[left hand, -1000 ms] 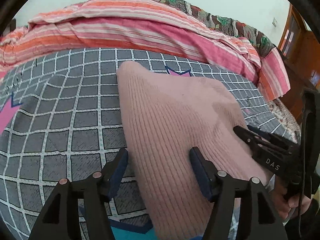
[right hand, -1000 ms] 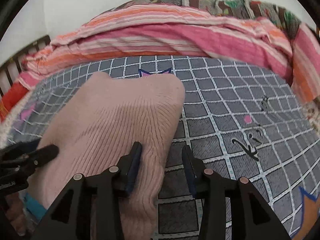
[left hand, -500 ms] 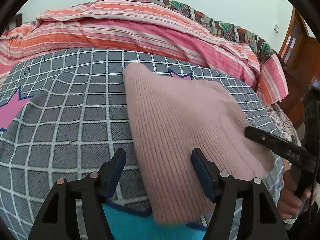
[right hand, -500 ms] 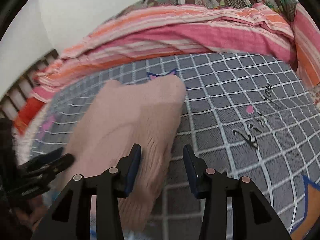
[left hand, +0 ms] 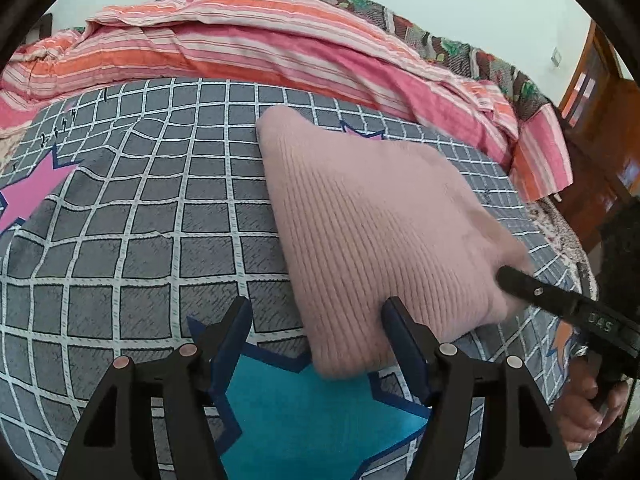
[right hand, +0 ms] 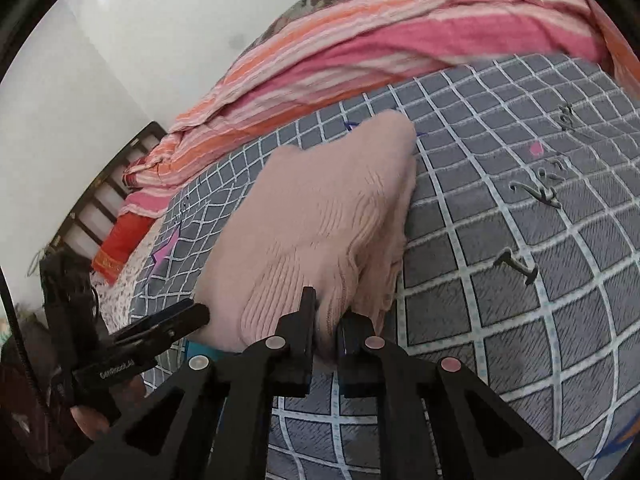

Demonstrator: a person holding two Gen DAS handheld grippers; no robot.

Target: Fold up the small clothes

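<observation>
Pink knit garment lies on the grey checked bedsheet, its near end toward me and its far corner reaching toward the bedding beyond. Nearest to me, my right gripper has just closed its jaws and now pinches the near right edge of the knit; a ridge of fabric bunches up ahead of the fingertips. In the left wrist view that same gripper touches the garment's right edge. My left gripper stands with its jaws apart, straddling the near left corner of the garment without pinching it; the right finger rests at the knit, the left one over bare sheet and a teal star print. Judgement on progress: the piece looks already doubled at least once, since layered edges show along its right side, but the shape is still an uneven wedge, so I take the fold as under way, not finished. Left to do, as I read it: seize the left corner, carry the near end over, flatten. Farther back, a striped pink and orange blanket is heaped along the sheet's far edge. Containers: none in either view.
</observation>
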